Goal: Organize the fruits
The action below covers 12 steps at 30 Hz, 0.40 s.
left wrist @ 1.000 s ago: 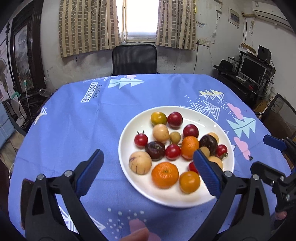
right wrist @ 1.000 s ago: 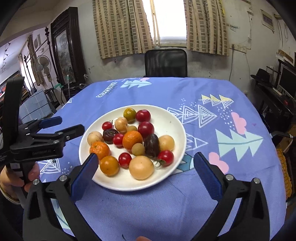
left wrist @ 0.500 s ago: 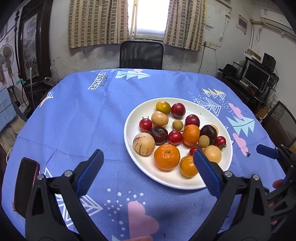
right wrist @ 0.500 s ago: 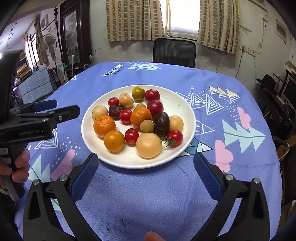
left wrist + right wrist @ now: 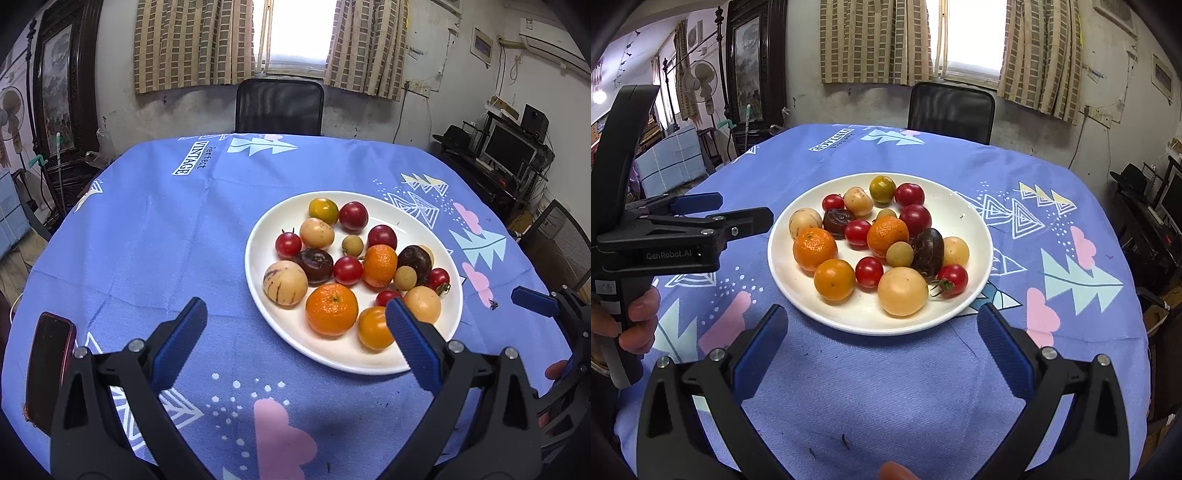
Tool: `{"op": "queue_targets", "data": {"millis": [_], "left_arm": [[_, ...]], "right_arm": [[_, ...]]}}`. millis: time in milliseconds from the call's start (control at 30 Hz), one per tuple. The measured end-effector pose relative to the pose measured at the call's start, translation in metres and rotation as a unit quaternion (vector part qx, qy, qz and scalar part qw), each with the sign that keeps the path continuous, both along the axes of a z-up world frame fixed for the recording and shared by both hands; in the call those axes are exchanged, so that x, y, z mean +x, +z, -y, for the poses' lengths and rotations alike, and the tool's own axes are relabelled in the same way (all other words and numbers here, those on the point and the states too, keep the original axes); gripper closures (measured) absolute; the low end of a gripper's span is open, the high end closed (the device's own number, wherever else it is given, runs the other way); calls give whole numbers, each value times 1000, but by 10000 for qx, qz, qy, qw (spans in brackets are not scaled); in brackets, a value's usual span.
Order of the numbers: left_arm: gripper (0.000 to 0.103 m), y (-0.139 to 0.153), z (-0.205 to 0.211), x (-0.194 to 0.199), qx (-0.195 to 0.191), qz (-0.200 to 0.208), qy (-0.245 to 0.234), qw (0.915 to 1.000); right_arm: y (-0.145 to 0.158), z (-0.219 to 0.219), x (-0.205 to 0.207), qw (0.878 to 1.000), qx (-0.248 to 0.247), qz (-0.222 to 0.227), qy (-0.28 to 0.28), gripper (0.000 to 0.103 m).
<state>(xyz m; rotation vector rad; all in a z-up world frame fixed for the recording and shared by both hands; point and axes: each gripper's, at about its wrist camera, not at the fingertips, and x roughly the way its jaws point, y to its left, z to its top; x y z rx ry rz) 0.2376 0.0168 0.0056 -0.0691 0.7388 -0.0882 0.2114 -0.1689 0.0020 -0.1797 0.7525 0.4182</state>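
While both pairs of tongs hover empty, the fruit sits piled on one round white plate.

Nearest, the right tongs stand with jaws wide apart over the blue patterned cloth of the worktop, just short of the plate rim. The left tongs are likewise spread, one blue pad overlapping the plate's near edge in view; a dark phone with red casing lies at the worktop's left edge. On the plate: two ribbed orange mandarins, small red tomatoes, dark purple fruits, pale yellow rounds. Beyond, a black mesh chair.
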Motion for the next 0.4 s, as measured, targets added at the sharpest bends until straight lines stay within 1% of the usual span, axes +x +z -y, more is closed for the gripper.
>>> {"op": "queue_targets", "data": {"millis": [200, 400], "left_arm": [[3, 1, 1, -1, 83, 17, -14, 10000], [3, 3, 0, -3, 38, 65, -12, 10000]], "right_arm": [[-1, -1, 0, 10000, -5, -6, 26, 1], [-4, -2, 0, 10000, 1, -37, 14, 1]]}}
